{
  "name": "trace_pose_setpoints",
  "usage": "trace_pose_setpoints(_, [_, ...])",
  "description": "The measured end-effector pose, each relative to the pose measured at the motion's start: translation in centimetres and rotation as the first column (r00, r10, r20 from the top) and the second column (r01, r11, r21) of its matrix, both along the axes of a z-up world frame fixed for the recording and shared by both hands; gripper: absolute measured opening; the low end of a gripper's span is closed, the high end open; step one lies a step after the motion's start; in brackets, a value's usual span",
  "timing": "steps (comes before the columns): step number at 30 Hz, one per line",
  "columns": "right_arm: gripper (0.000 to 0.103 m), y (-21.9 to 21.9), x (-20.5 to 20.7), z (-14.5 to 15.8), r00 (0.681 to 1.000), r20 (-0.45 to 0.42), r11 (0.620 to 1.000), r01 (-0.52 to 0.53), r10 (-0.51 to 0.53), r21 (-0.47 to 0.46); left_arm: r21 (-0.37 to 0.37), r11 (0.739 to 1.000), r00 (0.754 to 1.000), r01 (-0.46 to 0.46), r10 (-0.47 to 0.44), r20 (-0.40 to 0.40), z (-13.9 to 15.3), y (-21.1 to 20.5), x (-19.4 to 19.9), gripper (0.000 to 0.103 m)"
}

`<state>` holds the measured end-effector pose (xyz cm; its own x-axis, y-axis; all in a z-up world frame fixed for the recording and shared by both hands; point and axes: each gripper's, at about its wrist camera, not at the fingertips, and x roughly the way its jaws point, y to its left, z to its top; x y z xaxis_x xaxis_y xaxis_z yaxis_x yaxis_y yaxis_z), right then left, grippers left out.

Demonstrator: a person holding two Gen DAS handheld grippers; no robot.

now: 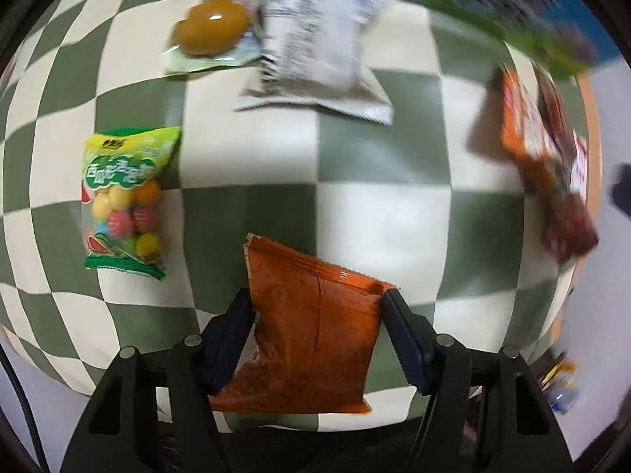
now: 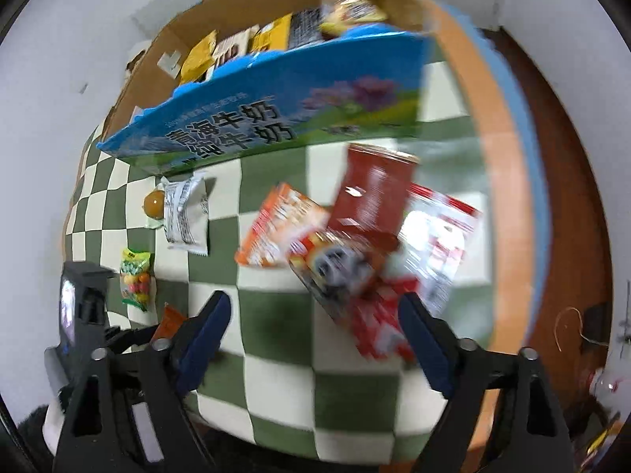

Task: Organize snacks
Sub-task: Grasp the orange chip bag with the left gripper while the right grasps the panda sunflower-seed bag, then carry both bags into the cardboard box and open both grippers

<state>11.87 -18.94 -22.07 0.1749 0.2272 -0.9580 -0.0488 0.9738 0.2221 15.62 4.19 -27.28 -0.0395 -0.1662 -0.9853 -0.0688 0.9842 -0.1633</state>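
Observation:
My left gripper (image 1: pixel 315 299) has its two fingers against the sides of an orange snack packet (image 1: pixel 311 335), which lies on the green and cream checked cloth (image 1: pixel 374 213). That packet's corner also shows in the right wrist view (image 2: pixel 171 321), beside the left gripper's body (image 2: pixel 84 311). My right gripper (image 2: pixel 313 307) is open and empty above the cloth, with a heap of red and orange snack packets (image 2: pixel 347 244) just ahead of its fingers. A cardboard box (image 2: pixel 276 4) with a blue milk-carton front (image 2: pixel 256 118) holds several packets at the back.
A candy-ball bag (image 1: pixel 122 201) lies left, also in the right wrist view (image 2: pixel 136 278). A jelly cup (image 1: pixel 213 27) and a white packet (image 1: pixel 311 55) lie further back. The round table's orange rim (image 2: pixel 508 197) curves on the right.

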Motion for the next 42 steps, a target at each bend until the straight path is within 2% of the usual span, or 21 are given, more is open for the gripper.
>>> trace_pose_setpoints(2, [0.070,0.8,1.4,-1.9,0.999,-0.039,1.000,-0.007,0.006,-0.016,-0.015,0.999,0.999,-0.036,0.036,0.008,0.2,0.8,0.0,0.064])
trace_pose_setpoints(4, [0.069,1.4,2.1,-4.0,0.995,-0.097,1.000,-0.004,0.002,-0.022,-0.034,0.998,0.998,-0.057,0.057,0.011,0.5,1.5,-0.1,0.064])
trace_pose_setpoints(6, [0.069,2.1,1.7,-4.8,0.990,-0.142,0.999,-0.009,0.014,0.035,-0.048,0.997,0.998,-0.058,0.059,0.014,0.8,2.0,-0.3,0.064])
trace_pose_setpoints(9, [0.069,3.4,0.6,-4.3,0.978,-0.195,0.983,-0.037,0.072,0.178,-0.066,0.996,0.998,-0.064,0.066,0.023,1.1,2.9,-1.7,0.064])
trace_pose_setpoints(10, [0.069,3.5,0.4,-3.7,0.980,-0.180,0.984,-0.051,0.082,0.171,-0.074,0.995,0.997,-0.066,0.068,0.028,1.4,3.3,-2.0,0.064])
trace_pose_setpoints(12, [0.071,3.5,0.7,-2.6,0.987,-0.131,0.993,-0.078,0.089,0.087,-0.082,0.995,0.997,-0.064,0.066,0.033,1.9,3.8,-2.3,0.064])
trace_pose_setpoints(14, [0.077,3.1,1.3,-2.4,0.991,-0.116,0.997,-0.064,0.067,0.033,-0.080,0.995,0.997,-0.057,0.060,0.046,2.6,4.2,-2.2,0.064])
trace_pose_setpoints(17, [0.077,2.5,2.6,-3.6,0.990,-0.144,1.000,-0.012,0.012,0.004,-0.080,0.996,0.998,-0.039,0.043,0.052,3.3,4.5,-1.9,0.064])
trace_pose_setpoints(21, [0.077,2.7,3.7,-5.9,0.988,-0.153,0.999,-0.002,-0.004,-0.037,-0.079,0.996,0.999,-0.034,0.037,0.025,2.7,4.0,-2.4,0.064])
trace_pose_setpoints(22, [0.075,2.7,3.7,-6.4,0.988,-0.157,0.999,0.007,-0.014,-0.044,-0.079,0.996,0.999,-0.038,0.039,0.018,2.4,3.7,-2.5,0.064])
trace_pose_setpoints(24, [0.063,2.6,3.5,-6.6,0.991,-0.135,0.998,0.012,-0.021,-0.068,-0.085,0.995,0.999,-0.048,0.048,0.001,1.9,3.9,-2.8,0.064])
trace_pose_setpoints(28, [0.057,2.6,1.6,-6.4,0.992,-0.125,0.997,-0.026,0.017,-0.068,-0.118,0.990,0.996,-0.082,0.079,-0.031,0.0,4.2,-1.9,0.064])
trace_pose_setpoints(36, [0.057,1.9,-4.6,-6.8,0.979,-0.199,0.998,-0.049,0.040,-0.041,-0.131,0.987,0.995,-0.092,0.085,-0.056,-2.2,2.0,-0.5,0.064])
trace_pose_setpoints(39, [0.061,1.0,-4.9,-7.2,0.972,-0.235,1.000,-0.019,0.018,-0.001,-0.124,0.989,0.995,-0.083,0.076,-0.059,-2.8,1.5,-0.7,0.064])
trace_pose_setpoints(42, [0.068,0.4,-4.7,-6.6,0.978,-0.207,1.000,-0.004,0.007,0.017,-0.115,0.991,0.996,-0.070,0.063,-0.059,-3.2,0.6,-0.7,0.064])
